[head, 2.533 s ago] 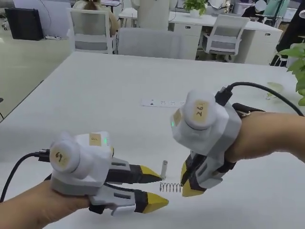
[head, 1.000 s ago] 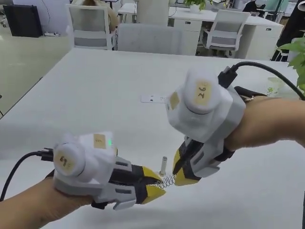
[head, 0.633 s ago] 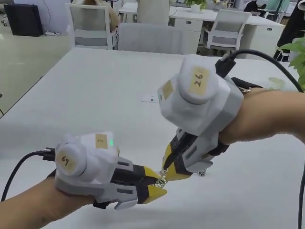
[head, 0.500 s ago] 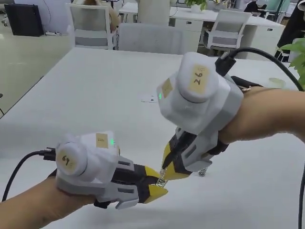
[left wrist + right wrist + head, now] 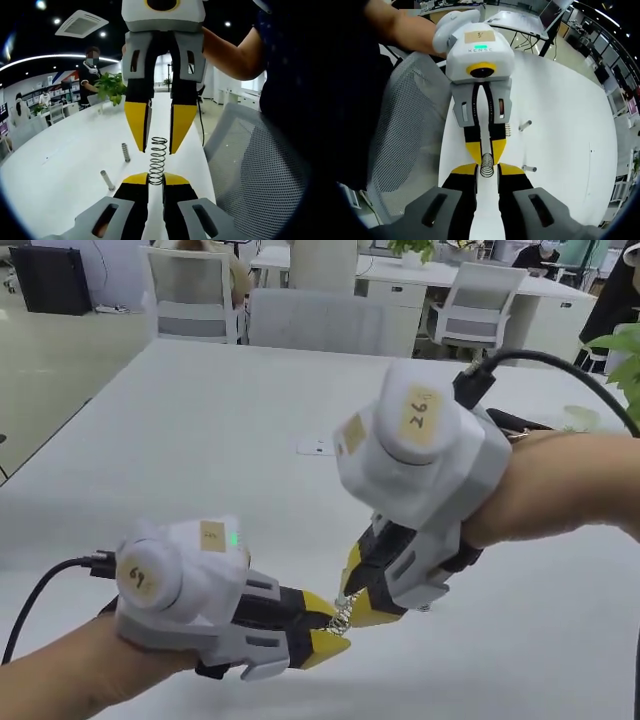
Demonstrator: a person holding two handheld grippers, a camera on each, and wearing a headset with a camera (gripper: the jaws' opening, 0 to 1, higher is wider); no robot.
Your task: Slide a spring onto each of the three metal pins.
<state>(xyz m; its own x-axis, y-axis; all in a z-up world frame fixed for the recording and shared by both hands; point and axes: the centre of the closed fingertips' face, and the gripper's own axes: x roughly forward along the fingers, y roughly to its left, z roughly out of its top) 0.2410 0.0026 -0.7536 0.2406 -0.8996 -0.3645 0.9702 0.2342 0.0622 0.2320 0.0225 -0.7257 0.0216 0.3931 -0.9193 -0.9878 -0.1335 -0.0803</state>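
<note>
Spring (image 5: 157, 160) is held up over the tabletop (image 5: 200, 440), close to its near edge. One end is pinched by the left gripper (image 5: 155, 178), jaws nearly shut. The other end is straddled by the right gripper (image 5: 487, 170), jaws slightly apart; real contact can't be told tbh. A pin (image 5: 106, 180) is stood nearby.

On my head view I get just a sliver of the spring (image 5: 343, 615). The rest is tucked between the yellow tips of the left gripper (image 5: 338, 630) and the right gripper (image 5: 358, 610). In the left gripper view its near end is buried between that gripper's clamped jaws. I can't tell whether the right gripper's jaws pinch the far end or merely flank it. The farther pin (image 5: 126, 152) looks ribbed, but it's too small for me to call. The right forearm (image 5: 560, 490) runs off the right edge.
</note>
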